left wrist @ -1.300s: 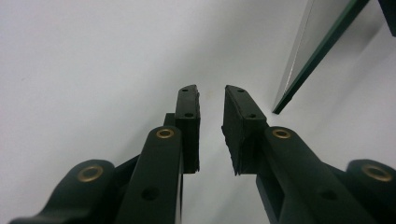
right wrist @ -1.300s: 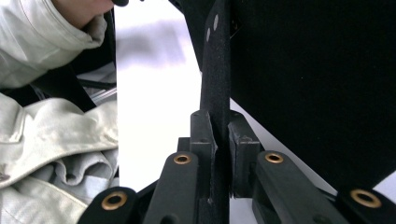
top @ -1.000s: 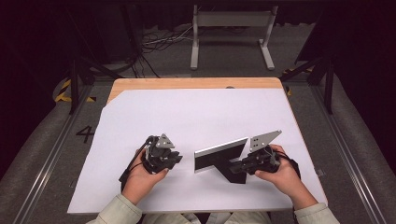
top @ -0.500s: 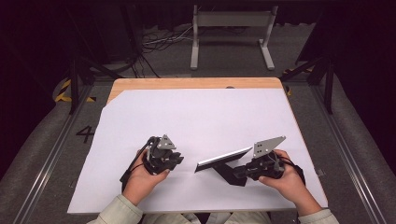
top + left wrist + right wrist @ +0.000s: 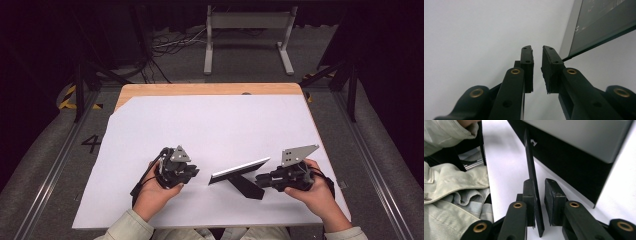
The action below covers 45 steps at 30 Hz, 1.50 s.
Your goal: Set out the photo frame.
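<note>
Since a second ago I have drawn my right gripper (image 5: 260, 180) outward, and the picture frame (image 5: 240, 170) ahead of it now leans lower over the white counter (image 5: 210, 125). Its jaws have just been opening: the frame's black stand (image 5: 532, 177) lies between the pads, against one pad with a gap to the other, so nothing is clamped. My left gripper (image 5: 537, 67) rests beside the frame's other end, its jaws just narrowed to a slim gap, holding nothing.
</note>
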Motion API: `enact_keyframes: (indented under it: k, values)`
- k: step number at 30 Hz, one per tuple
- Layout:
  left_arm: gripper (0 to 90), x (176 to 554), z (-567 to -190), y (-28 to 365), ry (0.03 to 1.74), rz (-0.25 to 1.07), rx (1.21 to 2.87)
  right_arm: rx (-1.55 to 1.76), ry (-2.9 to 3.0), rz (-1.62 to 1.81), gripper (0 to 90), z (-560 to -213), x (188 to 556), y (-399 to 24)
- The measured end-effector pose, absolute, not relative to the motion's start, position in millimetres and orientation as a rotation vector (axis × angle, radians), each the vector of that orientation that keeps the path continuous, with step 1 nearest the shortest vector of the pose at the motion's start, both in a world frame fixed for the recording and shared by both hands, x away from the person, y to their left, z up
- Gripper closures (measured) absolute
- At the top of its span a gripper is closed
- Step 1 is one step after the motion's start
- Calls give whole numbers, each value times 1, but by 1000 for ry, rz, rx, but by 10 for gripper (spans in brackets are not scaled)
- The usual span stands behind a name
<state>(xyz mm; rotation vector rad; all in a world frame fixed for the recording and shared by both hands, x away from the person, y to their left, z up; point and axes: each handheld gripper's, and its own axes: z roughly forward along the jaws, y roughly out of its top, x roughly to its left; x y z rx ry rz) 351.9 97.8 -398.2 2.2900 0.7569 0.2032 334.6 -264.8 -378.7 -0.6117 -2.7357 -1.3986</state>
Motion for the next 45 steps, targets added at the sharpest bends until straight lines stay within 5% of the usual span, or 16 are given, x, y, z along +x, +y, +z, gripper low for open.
enact_keyframes:
  k: [8,45]
  values:
    - [828,349,-395,99,753,215,2270,-668,-2797,-1476,900,-370,329,-277]
    - [899,340,-397,96,717,212,2208,-843,-2957,-1273,900,-422,356,-263]
